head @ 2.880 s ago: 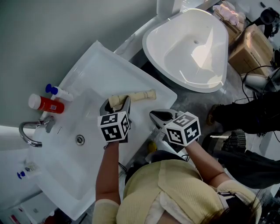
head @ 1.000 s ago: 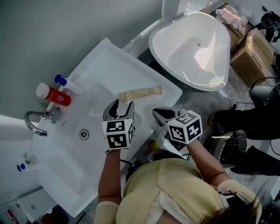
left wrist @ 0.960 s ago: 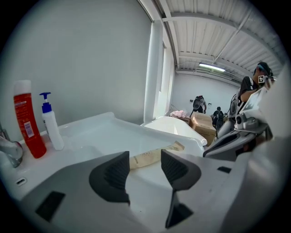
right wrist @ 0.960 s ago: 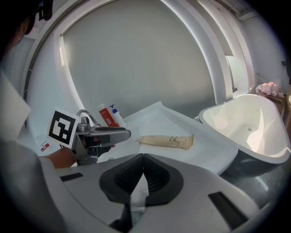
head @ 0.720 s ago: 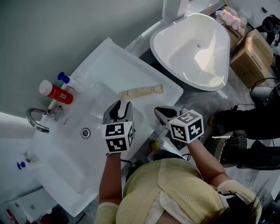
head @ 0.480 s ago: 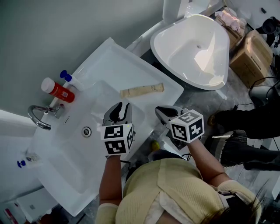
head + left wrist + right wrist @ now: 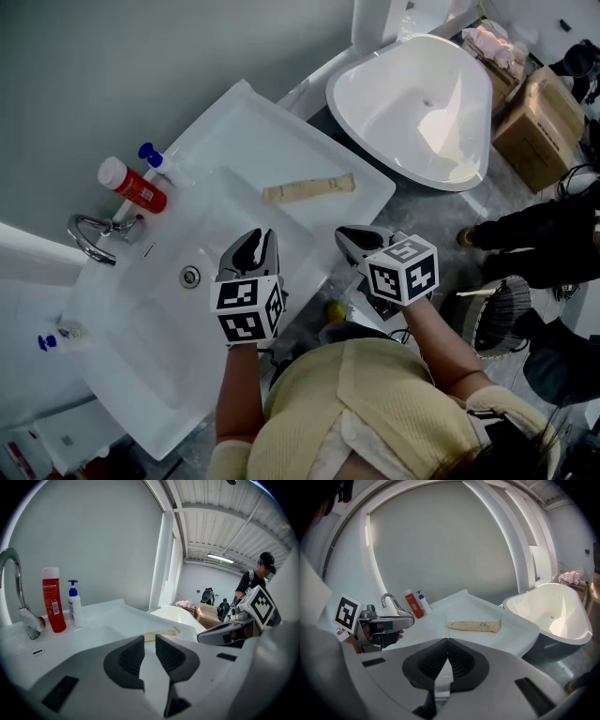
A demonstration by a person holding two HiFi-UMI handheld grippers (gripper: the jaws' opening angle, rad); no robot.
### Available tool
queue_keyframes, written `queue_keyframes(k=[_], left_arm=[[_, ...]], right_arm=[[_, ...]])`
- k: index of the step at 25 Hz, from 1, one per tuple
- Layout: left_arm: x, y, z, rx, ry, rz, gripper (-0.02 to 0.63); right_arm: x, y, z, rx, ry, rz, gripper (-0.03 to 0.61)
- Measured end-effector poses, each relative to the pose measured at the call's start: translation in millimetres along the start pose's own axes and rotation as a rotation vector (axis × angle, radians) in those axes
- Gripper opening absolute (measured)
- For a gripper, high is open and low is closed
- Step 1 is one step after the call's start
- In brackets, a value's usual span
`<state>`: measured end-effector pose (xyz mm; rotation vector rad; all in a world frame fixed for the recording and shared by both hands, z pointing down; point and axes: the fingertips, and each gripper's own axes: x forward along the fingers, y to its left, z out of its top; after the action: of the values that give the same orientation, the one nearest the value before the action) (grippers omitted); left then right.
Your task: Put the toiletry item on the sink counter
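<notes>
Tube on the table
The cream tube (image 7: pixel 308 188) lies flat at the table's (image 7: pixel 239 122) right edge. The left tongs (image 7: pixel 255 242) have just been closing and show a slim, empty gap. The right tongs (image 7: pixel 349 234) are clenched on nothing.

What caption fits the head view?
Beige tube lies on the sink counter; left gripper, empty, has just been closing its jaws.

The sink counter (image 7: pixel 234 122) is smooth, glossy white, ceramic by its look, and so is the bathtub (image 7: pixel 375 84). The faucet (image 7: pixel 92 232) is polished, mirror-bright metal. The tube (image 7: pixel 309 189) is matt beige with a creased skin. The red bottle (image 7: pixel 136 187) is shiny plastic. The box (image 7: pixel 544 122) is dull brown cardboard.
</notes>
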<state>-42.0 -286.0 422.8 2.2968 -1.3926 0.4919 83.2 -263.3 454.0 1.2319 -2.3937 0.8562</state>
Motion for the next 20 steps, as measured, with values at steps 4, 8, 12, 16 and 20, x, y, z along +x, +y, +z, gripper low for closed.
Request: queue_keyframes(k=[4,8,12,16,20], left_arm=[[-10.7,2.0,-5.9,-0.015,0.004,0.007,0.094],[-20.1,4.8,-13.8,-0.019,0.007,0.023,0.082],[-27.4,6.1,-22.2,-0.052,0.013,0.021,0.073],[-33.0,4.4,-29.1,-0.057,0.026,0.020,0.064],[-39.0,2.3,-32.9,-0.057,0.030,0.023,0.061]], right_arm=[[-1.6,5.1,-1.7,-0.005,0.000,0.000,0.025],[-2.2,9.1,-4.0,-0.011,0.001,0.001,0.025],[-3.0,12.7,-5.5,-0.018,0.005,0.003,0.025],[-3.8,14.0,-6.6,-0.024,0.008,0.001,0.025],[-3.9,16.0,-8.3,-0.034,0.013,-0.001,0.025]])
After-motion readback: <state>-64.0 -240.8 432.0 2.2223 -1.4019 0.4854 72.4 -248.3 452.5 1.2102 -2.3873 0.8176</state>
